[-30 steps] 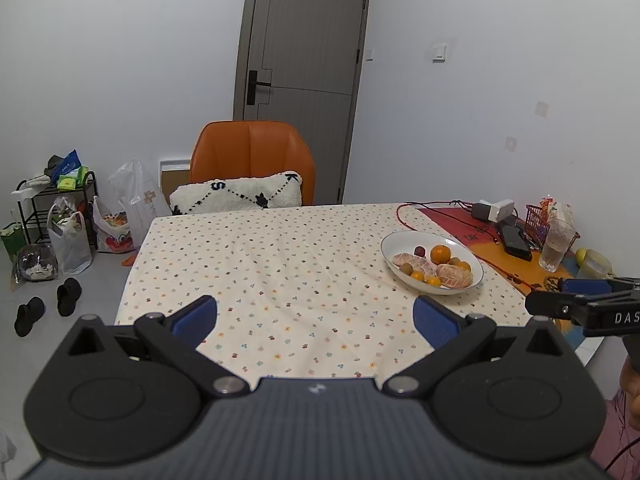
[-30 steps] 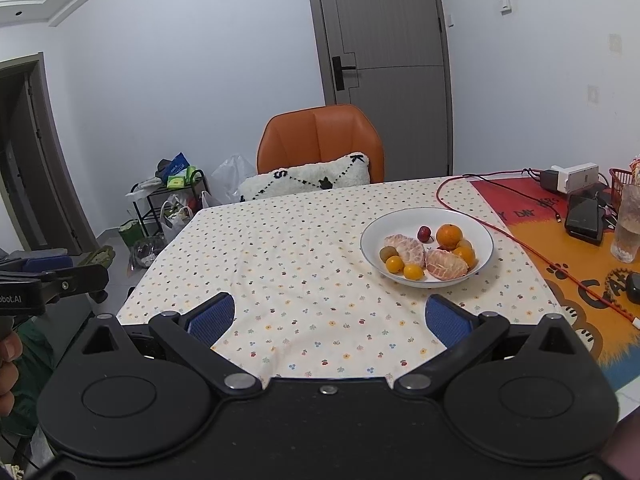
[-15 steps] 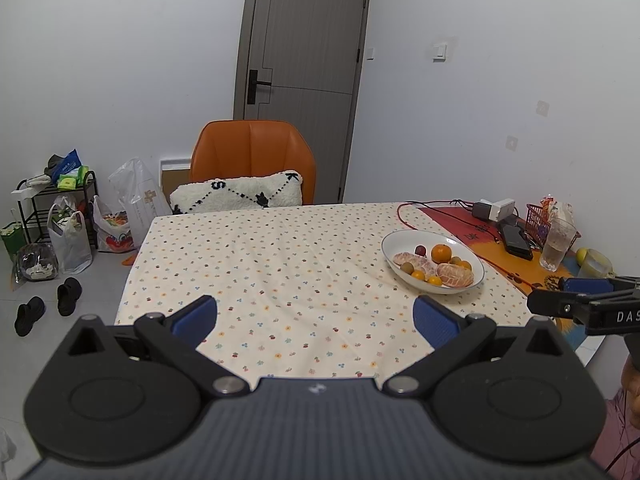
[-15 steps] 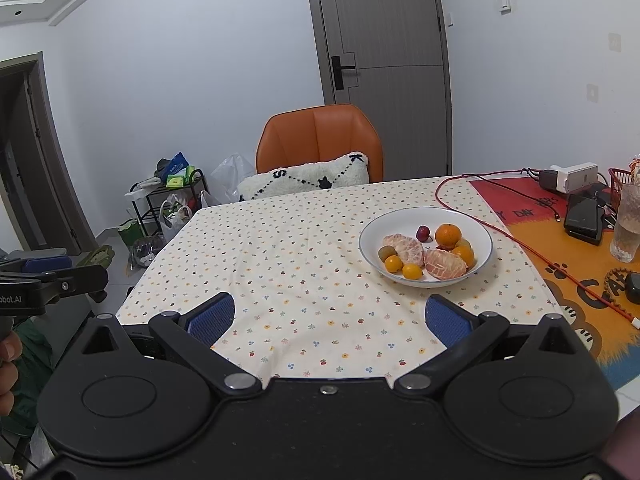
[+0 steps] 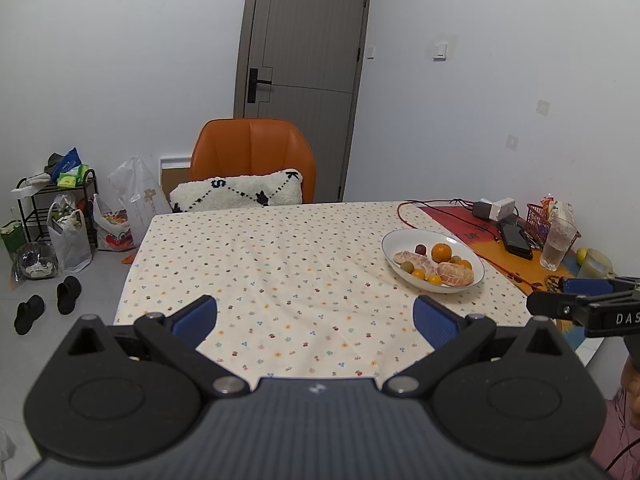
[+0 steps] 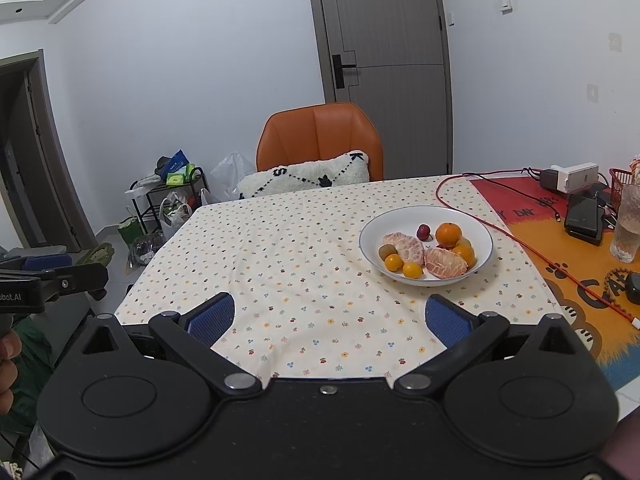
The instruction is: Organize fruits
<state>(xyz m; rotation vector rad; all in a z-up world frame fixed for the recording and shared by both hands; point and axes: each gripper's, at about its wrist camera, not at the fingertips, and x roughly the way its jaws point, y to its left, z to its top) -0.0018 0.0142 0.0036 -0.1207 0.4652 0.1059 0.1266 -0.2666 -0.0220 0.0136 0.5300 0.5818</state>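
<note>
A white bowl (image 5: pixel 390 242) (image 6: pixel 486 236) stands on the right part of the flowered tablecloth (image 5: pixel 280 264) (image 6: pixel 300 264). It holds two peeled citrus halves (image 6: pixel 445 263), an orange (image 6: pixel 448 233), several small yellow-orange fruits (image 6: pixel 393 262), a green one (image 6: pixel 385 251) and a dark red one (image 6: pixel 423 231). My left gripper (image 5: pixel 315 316) is open and empty above the table's near edge, left of the bowl. My right gripper (image 6: pixel 328 318) is open and empty, short of the bowl.
An orange chair (image 5: pixel 252 148) with a white cushion (image 5: pixel 240 194) stands at the far side. On the right, an orange mat (image 6: pixel 572 248) carries a red cable (image 6: pixel 532 256), a power strip, a phone (image 6: pixel 584 220) and a glass (image 6: pixel 629 228). Bags and a rack (image 5: pixel 60 216) are on the floor left.
Both views have shifted very slightly; the bowl sits a touch nearer in the right wrist view. Both grippers stay open and empty.
</note>
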